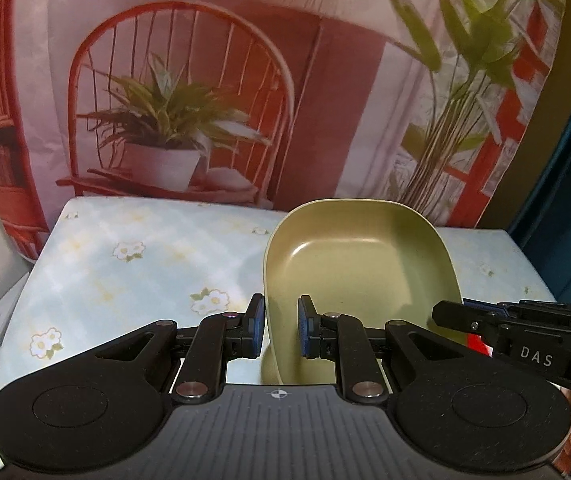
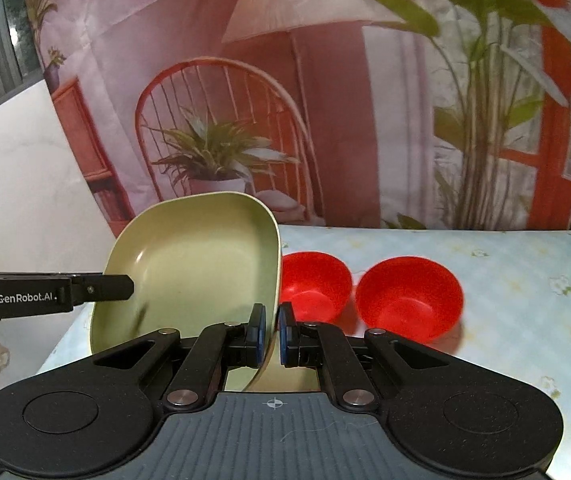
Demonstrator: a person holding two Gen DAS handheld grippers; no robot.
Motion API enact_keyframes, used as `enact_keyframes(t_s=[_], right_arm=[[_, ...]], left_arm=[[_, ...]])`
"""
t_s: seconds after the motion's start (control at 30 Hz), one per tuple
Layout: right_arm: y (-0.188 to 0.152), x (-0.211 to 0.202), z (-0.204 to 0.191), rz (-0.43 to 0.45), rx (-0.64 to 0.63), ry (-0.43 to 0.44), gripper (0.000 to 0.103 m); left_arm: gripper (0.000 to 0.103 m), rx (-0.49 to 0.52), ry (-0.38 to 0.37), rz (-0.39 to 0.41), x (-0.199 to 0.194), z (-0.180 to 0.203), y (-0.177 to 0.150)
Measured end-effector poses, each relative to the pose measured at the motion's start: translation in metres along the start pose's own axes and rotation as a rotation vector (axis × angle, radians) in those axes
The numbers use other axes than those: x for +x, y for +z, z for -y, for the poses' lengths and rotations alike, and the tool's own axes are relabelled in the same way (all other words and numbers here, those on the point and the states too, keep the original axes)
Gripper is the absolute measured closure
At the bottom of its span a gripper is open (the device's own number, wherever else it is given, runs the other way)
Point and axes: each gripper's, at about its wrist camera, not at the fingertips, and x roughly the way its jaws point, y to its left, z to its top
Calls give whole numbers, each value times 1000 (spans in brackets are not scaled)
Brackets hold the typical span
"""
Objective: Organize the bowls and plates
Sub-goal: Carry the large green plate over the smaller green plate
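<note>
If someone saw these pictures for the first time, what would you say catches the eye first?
First, the pale green dish, lifted and tilted above the flowered table; the right tongs pinch its right rim, and the left tongs straddle its left rim. Next, two bright red bowls sit side by side on the table, right of the dish. Behind everything hangs a printed backdrop showing a red chair and potted plants.

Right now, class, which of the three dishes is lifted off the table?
The pale green squarish dish, tilted and clamped by the right gripper; both round red plastic bowls sit on the table.
</note>
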Motion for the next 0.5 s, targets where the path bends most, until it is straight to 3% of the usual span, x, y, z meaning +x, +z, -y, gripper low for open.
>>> enact_keyframes(t_s=[0.5], right_arm=[[-54,38,24,-155,101,1,96]], left_arm=[[85,35,-13,-154,45,-4,-35]])
